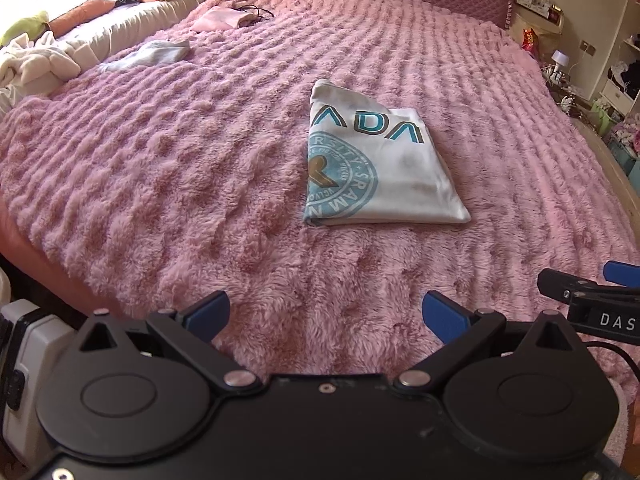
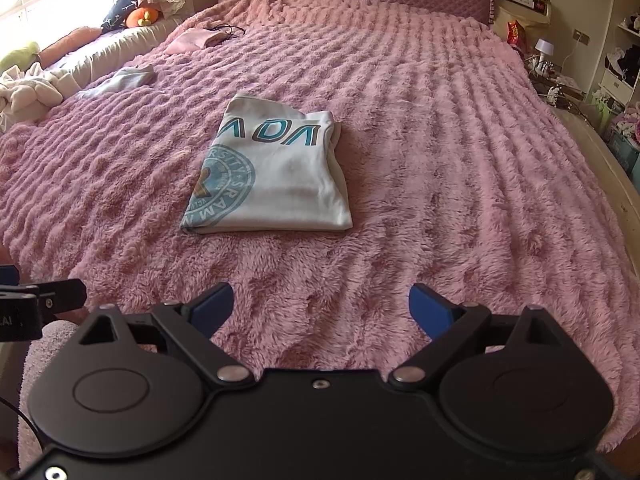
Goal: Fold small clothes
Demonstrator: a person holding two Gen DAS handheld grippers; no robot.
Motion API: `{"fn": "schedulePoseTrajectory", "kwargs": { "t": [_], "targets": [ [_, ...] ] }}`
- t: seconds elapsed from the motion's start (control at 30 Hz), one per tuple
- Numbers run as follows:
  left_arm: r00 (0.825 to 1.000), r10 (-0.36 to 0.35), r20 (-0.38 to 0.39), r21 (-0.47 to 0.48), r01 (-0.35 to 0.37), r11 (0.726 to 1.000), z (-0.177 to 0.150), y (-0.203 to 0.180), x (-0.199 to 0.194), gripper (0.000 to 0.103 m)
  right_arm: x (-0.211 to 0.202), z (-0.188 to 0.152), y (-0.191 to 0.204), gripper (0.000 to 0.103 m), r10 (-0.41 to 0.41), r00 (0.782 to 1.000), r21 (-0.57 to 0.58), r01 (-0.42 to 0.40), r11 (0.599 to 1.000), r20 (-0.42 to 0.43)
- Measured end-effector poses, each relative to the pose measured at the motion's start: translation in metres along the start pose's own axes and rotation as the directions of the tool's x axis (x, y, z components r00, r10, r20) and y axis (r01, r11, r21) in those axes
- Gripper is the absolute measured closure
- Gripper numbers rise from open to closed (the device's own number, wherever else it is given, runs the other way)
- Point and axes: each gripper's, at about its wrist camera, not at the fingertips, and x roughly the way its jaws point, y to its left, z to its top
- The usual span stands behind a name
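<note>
Item: white T-shirt (image 1: 384, 168) with teal print, lying folded into a compact rectangle on the pink blanket (image 1: 200, 200). All places below are given from the shirt.

Left gripper (image 1: 326, 314): mine, fingers spread wide, holding nothing, hovering on the near side of the shirt, well apart from it.

Right gripper (image 2: 320, 308): mine, fingers likewise spread and empty, near side of the shirt, beside the left one.

Condition: fold looks nearly complete; far edge uneven, one corner poking out beyond the printed letters.

Pale blue garment (image 1: 152, 56): far left of the shirt, unfolded, probably next.

Pink cloth (image 1: 222, 19): farther beyond, with a dark cord.

Handling note: if tidying, I should pinch only the top layer at the far corner and press flat, not drag the stack across the plush.
</note>
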Motion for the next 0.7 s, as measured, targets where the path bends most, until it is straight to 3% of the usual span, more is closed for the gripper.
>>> {"fn": "schedulePoseTrajectory", "kwargs": {
  "t": [0.7],
  "targets": [
    [1.0,0.0,-0.009,0.028,0.0,1.0,0.0014,-0.0039,0.0026,0.0,0.0015,0.0004,-0.0027,0.008,0.0,1.0,0.002,0.0,1.0,-0.007]
  ]
}}
